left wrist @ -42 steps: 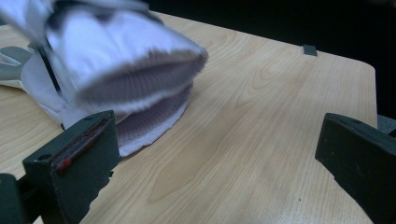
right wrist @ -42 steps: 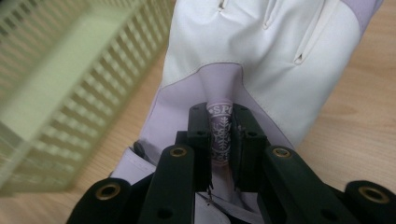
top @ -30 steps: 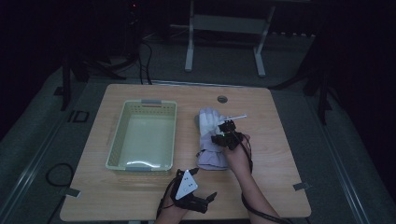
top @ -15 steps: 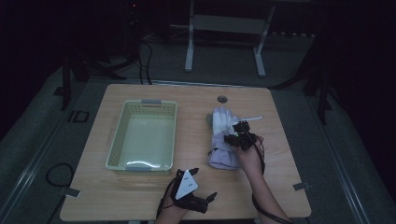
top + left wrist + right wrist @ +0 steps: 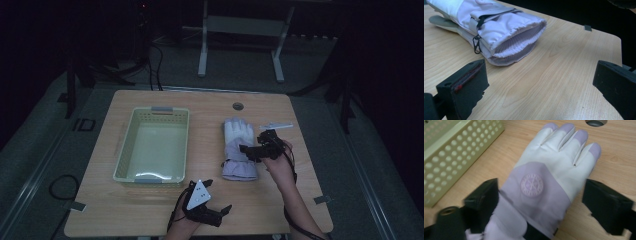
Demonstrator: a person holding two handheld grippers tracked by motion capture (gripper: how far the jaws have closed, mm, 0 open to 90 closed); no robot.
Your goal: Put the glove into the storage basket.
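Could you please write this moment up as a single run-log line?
left gripper: open, near table's front edge | right gripper: open, over glove | glove: flat on table | basket: empty, left of glove

wooden table [image 5: 150,210] | pale green perforated basket [image 5: 125,145] at left, empty | round grommet hole [image 5: 238,106] near far edge
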